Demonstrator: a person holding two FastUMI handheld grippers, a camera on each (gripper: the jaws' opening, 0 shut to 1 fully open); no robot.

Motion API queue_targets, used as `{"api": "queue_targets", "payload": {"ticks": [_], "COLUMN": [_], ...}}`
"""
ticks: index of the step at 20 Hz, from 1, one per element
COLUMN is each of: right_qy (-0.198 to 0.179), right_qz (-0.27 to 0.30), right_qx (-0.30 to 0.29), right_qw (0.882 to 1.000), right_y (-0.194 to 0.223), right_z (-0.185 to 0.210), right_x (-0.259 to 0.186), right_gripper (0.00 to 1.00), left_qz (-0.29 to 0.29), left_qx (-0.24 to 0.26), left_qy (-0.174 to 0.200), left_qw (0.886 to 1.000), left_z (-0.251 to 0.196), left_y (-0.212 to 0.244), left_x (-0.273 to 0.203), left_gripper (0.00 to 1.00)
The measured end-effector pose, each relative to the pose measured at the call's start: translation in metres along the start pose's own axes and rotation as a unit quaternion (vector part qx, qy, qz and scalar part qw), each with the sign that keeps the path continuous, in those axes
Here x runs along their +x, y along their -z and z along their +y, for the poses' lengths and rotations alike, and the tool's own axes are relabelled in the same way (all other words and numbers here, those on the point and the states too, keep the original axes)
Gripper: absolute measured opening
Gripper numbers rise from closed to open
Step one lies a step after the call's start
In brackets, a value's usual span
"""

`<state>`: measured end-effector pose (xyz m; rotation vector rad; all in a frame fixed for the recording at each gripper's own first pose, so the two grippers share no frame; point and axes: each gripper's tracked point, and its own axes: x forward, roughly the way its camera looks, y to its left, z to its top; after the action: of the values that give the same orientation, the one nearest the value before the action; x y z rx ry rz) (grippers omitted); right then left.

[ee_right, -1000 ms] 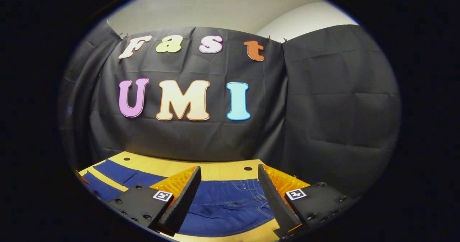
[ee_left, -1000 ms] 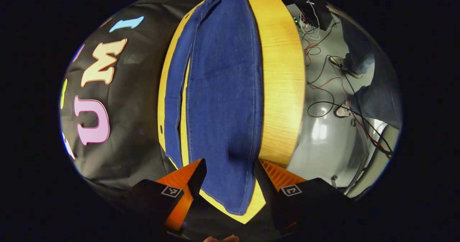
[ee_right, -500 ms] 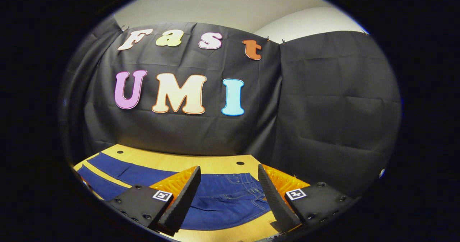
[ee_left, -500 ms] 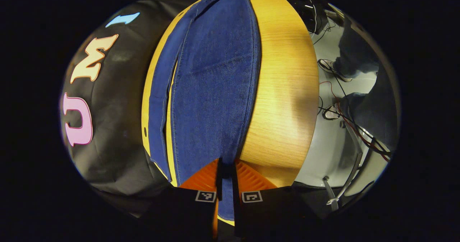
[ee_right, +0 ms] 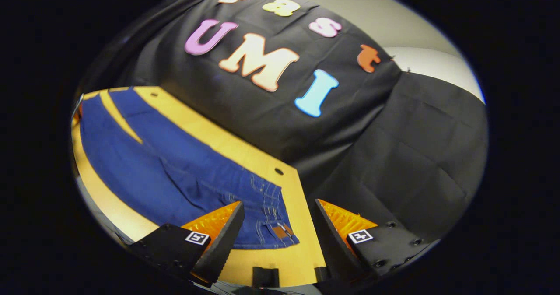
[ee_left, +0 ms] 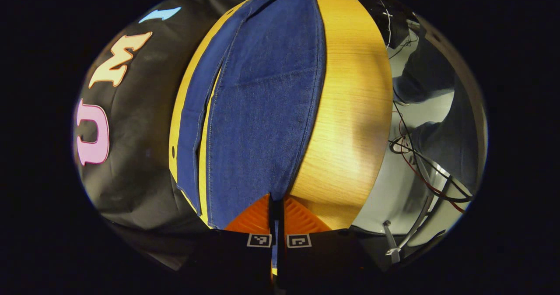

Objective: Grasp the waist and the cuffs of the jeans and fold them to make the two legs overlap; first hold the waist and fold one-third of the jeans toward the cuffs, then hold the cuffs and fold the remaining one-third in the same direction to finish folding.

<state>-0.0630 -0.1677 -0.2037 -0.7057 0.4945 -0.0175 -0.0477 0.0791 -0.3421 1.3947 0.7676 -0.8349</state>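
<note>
Left gripper (ee_left: 276, 212) at bottom centre, fingers pinched tight on the near cuff of the jeans (ee_left: 258, 111), ready to carry that leg over; right gripper (ee_right: 275, 225) gaping, holding nothing, hovering near the waist (ee_right: 271, 212) on the wooden table (ee_right: 302, 225)

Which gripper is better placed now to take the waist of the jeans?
Right. The right gripper is open, with the waist just ahead between its fingers. The left gripper is shut on a cuff at the other end.
</note>
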Motion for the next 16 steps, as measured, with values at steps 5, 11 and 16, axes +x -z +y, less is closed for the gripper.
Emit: {"api": "queue_targets", "payload": {"ticks": [5,11,16], "right_qy": [-0.067,-0.151,-0.174], "right_qz": [0.035,0.064,0.075], "right_qx": [-0.094,-0.222,-0.297], "right_qw": [0.993,0.961,0.936], "right_y": [0.056,0.115,0.142], "right_z": [0.025,0.068,0.073], "right_x": [0.022,0.032,0.047], "right_gripper": [0.99,1.0,0.98], "left_qz": [0.027,0.047,0.057], "left_qx": [-0.022,-0.027,-0.022], "left_qy": [0.006,0.009,0.006], "left_qw": [0.999,0.998,0.998], "left_z": [0.001,0.0,0.0], "left_y": [0.001,0.001,0.002], "left_x": [0.002,0.002,0.002], "left_gripper": [0.0,0.0,0.0]}}
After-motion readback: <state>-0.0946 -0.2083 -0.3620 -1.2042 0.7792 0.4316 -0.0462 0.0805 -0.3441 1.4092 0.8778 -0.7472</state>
